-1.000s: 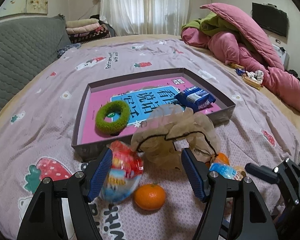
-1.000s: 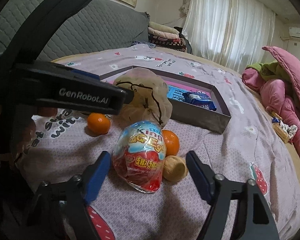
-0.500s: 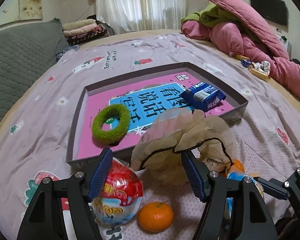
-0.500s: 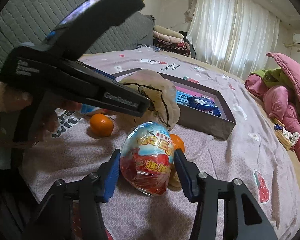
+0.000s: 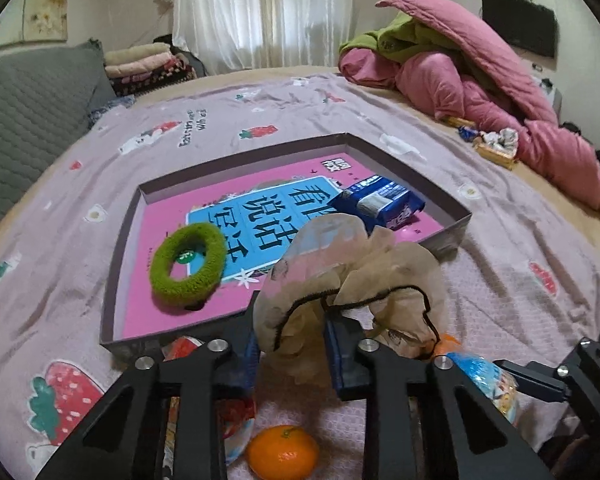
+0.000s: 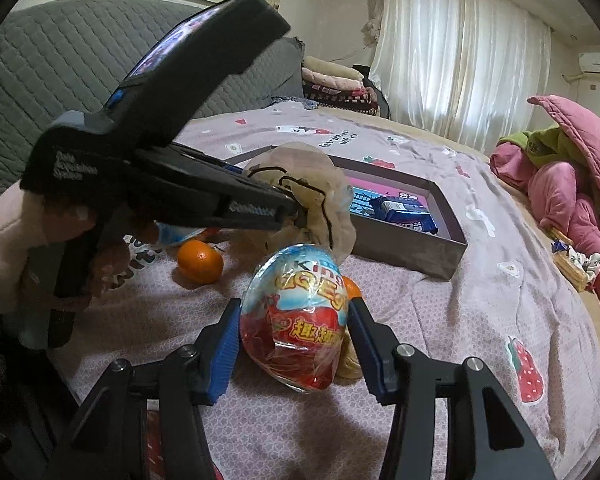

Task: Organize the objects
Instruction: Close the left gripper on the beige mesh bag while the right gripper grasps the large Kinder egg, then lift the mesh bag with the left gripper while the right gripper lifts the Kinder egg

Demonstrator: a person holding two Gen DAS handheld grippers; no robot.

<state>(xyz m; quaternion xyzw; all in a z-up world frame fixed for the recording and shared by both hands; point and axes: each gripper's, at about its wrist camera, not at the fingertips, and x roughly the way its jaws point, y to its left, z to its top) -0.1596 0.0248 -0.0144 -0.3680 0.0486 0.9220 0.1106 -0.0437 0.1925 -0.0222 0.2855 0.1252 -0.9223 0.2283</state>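
Observation:
My left gripper [image 5: 296, 348] is shut on a beige gauze drawstring pouch [image 5: 352, 280], held just in front of the shallow grey box [image 5: 116, 296]. The box holds a pink book [image 5: 260, 216], a green fuzzy ring [image 5: 188, 264] and a blue snack packet [image 5: 380, 200]. My right gripper [image 6: 292, 340] is shut on a large foil-wrapped Kinder egg [image 6: 296, 316] and holds it just above the bedspread. The left gripper and pouch [image 6: 312, 208] also show in the right wrist view.
A tangerine [image 5: 282, 452] lies on the bedspread below the left gripper; another [image 6: 200, 260] shows by the egg. A second wrapped egg [image 5: 228, 420] lies under the left fingers. Pink quilts [image 5: 480, 92] are heaped at the far right. A grey headboard [image 5: 24, 108] stands left.
My left gripper has closed on the pouch and lifted it toward the box. My right gripper has closed on the Kinder egg and raised it slightly.

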